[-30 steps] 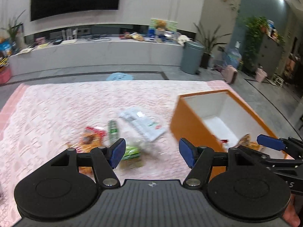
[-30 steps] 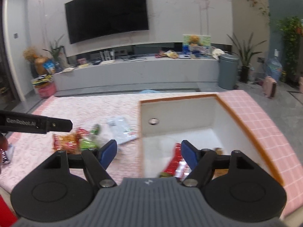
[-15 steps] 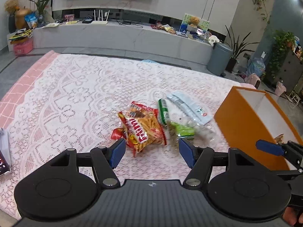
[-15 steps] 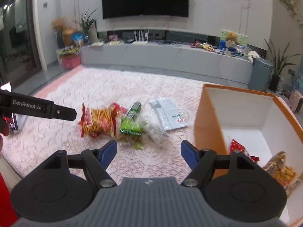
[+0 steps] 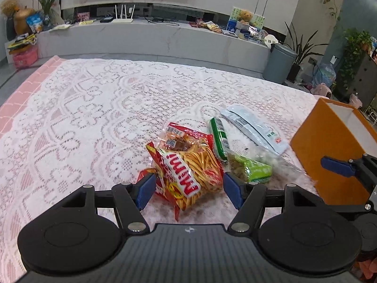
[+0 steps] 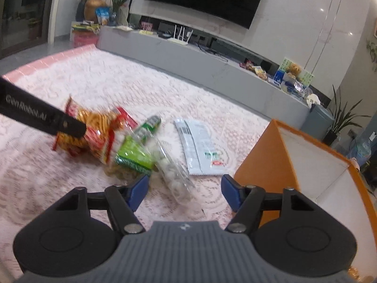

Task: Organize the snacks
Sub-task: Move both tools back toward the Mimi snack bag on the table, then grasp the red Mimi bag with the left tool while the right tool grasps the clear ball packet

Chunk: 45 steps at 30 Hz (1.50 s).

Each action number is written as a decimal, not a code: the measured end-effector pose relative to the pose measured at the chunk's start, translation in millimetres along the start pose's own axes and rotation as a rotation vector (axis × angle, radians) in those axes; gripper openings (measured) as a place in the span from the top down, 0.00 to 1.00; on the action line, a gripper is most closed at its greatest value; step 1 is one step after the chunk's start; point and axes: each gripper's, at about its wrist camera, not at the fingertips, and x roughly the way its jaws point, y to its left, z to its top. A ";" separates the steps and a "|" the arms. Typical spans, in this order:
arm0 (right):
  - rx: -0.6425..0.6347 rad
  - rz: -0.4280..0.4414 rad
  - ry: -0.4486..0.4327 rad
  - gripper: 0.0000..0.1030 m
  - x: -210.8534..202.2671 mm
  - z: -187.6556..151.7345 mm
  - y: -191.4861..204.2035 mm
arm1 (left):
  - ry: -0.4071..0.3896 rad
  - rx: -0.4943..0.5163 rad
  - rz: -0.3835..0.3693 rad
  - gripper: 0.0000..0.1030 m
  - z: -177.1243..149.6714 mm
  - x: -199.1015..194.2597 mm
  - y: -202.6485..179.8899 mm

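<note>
A red and yellow noodle-snack bag (image 5: 188, 167) lies on the lace tablecloth (image 5: 94, 108), between the open fingers of my left gripper (image 5: 189, 189). Beside it lie a green tube pack (image 5: 219, 139), a green bag (image 5: 254, 171), a clear bag of white candies (image 6: 168, 167) and a pale flat pouch (image 5: 254, 129). My right gripper (image 6: 183, 191) is open and empty, just in front of the clear candy bag. The orange box (image 6: 313, 165) with a white inside stands to the right. In the right wrist view the left gripper's finger (image 6: 40, 115) overlaps the noodle bag (image 6: 94, 132).
The table's pink edge (image 5: 14, 108) runs along the left. Beyond the table are a long grey TV bench (image 5: 153, 37), a grey bin (image 5: 279, 63) and potted plants. The orange box (image 5: 329, 151) is close to the right gripper's fingertip (image 5: 337, 166).
Both grippers have swung left, away from the orange box, toward the snack pile. The left gripper has closed in until the noodle bag lies between its open fingers.
</note>
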 end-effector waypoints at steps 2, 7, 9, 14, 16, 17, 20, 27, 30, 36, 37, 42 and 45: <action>-0.003 -0.007 0.004 0.36 6.8 -2.4 -1.0 | -0.011 0.015 0.011 0.24 0.1 4.3 -1.6; -0.067 -0.048 -0.016 0.36 20.8 -2.0 7.0 | -0.014 0.049 0.014 0.23 1.6 16.2 -5.1; -0.089 -0.050 -0.023 0.38 25.9 -2.3 11.2 | -0.016 0.052 0.010 0.22 1.6 18.9 -5.7; -0.143 -0.064 -0.025 0.49 34.7 -4.5 20.0 | -0.012 0.061 0.004 0.22 -1.1 24.5 -6.7; -0.148 -0.063 -0.021 0.55 37.5 -5.5 20.7 | -0.017 0.069 0.000 0.22 -1.7 25.7 -7.3; -0.146 -0.061 -0.017 0.59 38.5 -5.6 21.8 | -0.012 0.065 -0.006 0.22 -1.7 27.2 -6.9; -0.143 -0.060 -0.001 0.72 42.0 -7.8 22.1 | -0.004 0.049 -0.025 0.25 -3.2 30.9 -3.1; -0.099 -0.054 -0.007 0.80 33.2 -6.3 17.8 | -0.021 0.076 -0.019 0.43 -4.4 21.9 -9.4; -0.075 -0.057 -0.008 0.86 29.1 -3.6 13.2 | -0.045 0.056 -0.024 0.44 -3.4 13.8 -8.0; 0.012 -0.033 -0.017 0.86 15.9 1.4 3.7 | -0.088 -0.026 -0.032 0.44 -3.2 -6.5 -2.5; 0.023 -0.028 -0.022 0.86 13.4 2.2 3.0 | -0.092 -0.031 -0.029 0.45 -4.3 -9.1 -2.6; 0.083 0.024 -0.051 0.86 -3.3 3.9 -1.1 | -0.118 -0.050 -0.025 0.45 -8.9 -24.7 -4.4; 0.108 0.045 -0.062 0.86 -15.2 1.7 -1.5 | -0.130 -0.071 -0.032 0.45 -11.9 -34.4 -5.4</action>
